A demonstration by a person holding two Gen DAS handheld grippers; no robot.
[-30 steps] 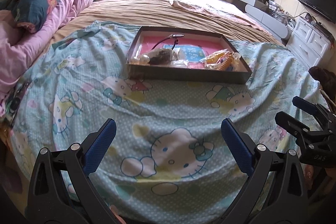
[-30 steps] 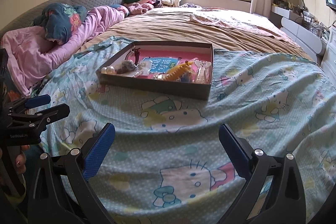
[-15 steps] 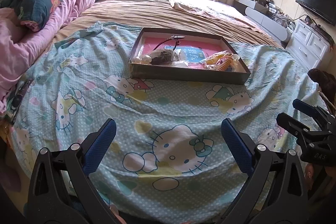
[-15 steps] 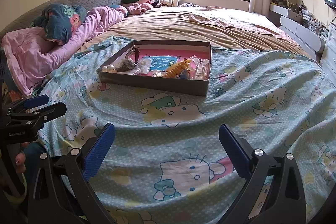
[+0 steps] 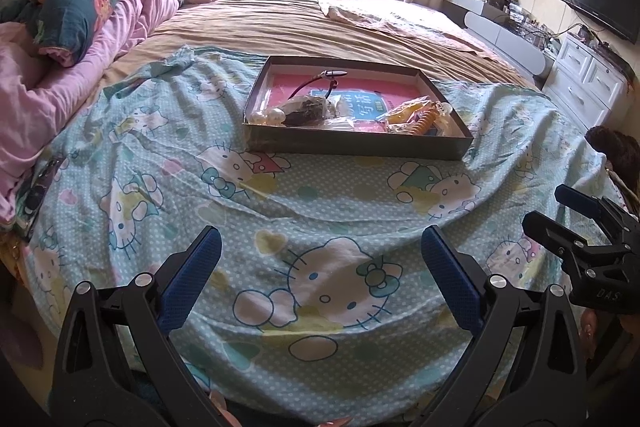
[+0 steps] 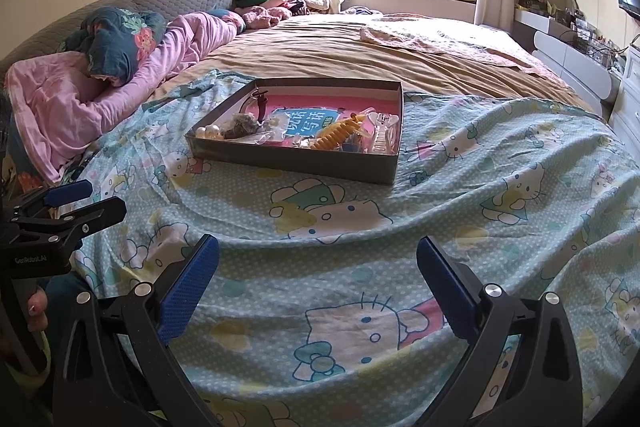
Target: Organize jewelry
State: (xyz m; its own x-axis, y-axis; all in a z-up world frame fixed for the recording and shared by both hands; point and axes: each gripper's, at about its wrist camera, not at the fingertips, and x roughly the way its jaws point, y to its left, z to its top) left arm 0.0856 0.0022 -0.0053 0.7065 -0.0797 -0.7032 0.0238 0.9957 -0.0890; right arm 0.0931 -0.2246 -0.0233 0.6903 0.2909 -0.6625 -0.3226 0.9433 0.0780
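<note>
Jewelry pieces lie together in a shallow grey box (image 5: 356,143) with a pink floor, which stands on a light blue cartoon-cat blanket (image 5: 320,219) spread over the bed (image 5: 320,23); the box is well apart from both claws, further up the bed. Inside the box, at its left near corner, I see 3 or so white pearls (image 5: 268,115); just beside them is a dark lumpy piece in a clear bag (image 5: 306,111); a dark red cord with a metal tip (image 5: 320,79) lies toward the far wall; at the right end there is a yellow spiral hair tie (image 6: 336,134) and a clear hair claw clip (image 6: 382,131), near each other. A blue printed card (image 6: 310,119) lies flat under some of these things. The left claw (image 5: 320,273) hangs over the near edge of the blanket with its 2 blue-padded fingers spread wide and nothing between them; the right claw (image 6: 318,275) is the same, spread wide and holding nothing. In the left wrist view the right claw shows at the right edge; in the right wrist view the left claw shows at the left edge. A pink quilt (image 6: 80,99) is bunched at the left side of the bed.
</note>
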